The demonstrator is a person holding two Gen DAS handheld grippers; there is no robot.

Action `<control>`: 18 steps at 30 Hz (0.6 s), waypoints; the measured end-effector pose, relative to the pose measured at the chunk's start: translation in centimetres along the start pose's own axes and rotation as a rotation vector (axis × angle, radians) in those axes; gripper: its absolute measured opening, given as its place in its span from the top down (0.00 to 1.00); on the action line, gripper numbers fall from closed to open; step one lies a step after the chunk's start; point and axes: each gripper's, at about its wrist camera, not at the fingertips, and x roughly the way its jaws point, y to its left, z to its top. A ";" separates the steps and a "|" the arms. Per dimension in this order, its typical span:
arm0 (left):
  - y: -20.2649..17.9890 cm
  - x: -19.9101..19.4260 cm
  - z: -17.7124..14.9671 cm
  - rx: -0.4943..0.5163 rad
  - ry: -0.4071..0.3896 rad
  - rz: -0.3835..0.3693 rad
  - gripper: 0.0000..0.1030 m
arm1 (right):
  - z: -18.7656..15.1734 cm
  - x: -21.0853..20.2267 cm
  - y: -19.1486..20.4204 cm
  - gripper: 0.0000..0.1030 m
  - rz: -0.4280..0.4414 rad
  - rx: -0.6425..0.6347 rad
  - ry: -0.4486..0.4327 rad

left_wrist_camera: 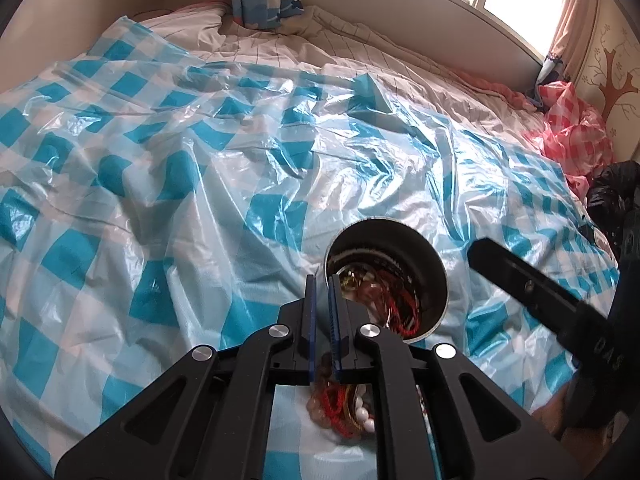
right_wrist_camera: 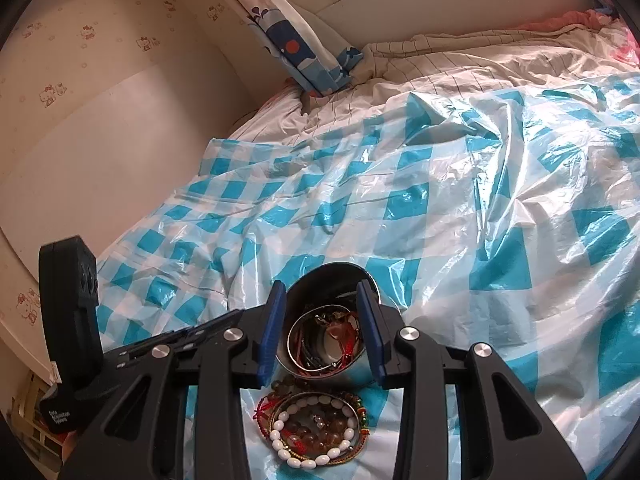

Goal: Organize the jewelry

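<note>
1. You're working over a bed (left_wrist_camera: 400, 68) spread with a crinkled blue-and-white checked plastic sheet (left_wrist_camera: 168, 168), and the jewelry sits at the near edge.
2. Your left hand-held gripper (left_wrist_camera: 323, 284) is clenched: its two blue pads stand almost together with only a sliver between them. The left wrist view shows its tips at the near rim of the metal tin (left_wrist_camera: 432, 264); whether they pinch the rim you can't tell from here.
3. The tin lies tipped toward you on the sheet, mouth open, with bangles, dark bands and red cords (right_wrist_camera: 348, 344) tangled inside.
4. Your right hand-held gripper (right_wrist_camera: 325, 316) is released, its blue pads standing apart on either side of the tin's mouth, nothing pressed between them in the right wrist view.
5. Just in front of the tin, on the sheet, lies a loose heap of bracelets (right_wrist_camera: 316, 432): a white bead bracelet (right_wrist_camera: 280, 428) ringing the pile, amber-brown beads (right_wrist_camera: 320, 434) in the middle, red cord (right_wrist_camera: 262, 410) at the left edge.
6. In the left wrist view the same heap peeks out beneath the gripper's frame.
</note>
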 end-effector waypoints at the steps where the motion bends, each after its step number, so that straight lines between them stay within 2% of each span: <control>1: -0.1 0.0 -0.3 0.007 0.005 0.002 0.94 | -0.1 -0.2 0.1 0.64 -0.002 -0.002 0.004; 7: -1.3 -0.6 -2.0 0.064 0.030 0.004 0.94 | -1.1 -2.0 -0.4 0.64 -0.030 0.005 0.040; 13: -2.4 -0.4 -3.8 0.137 0.079 -0.004 0.95 | -2.5 -1.8 -1.3 0.64 -0.084 0.027 0.151; 18: -3.6 0.5 -4.6 0.208 0.114 0.006 0.95 | -2.9 -2.3 -1.3 0.64 -0.077 0.031 0.150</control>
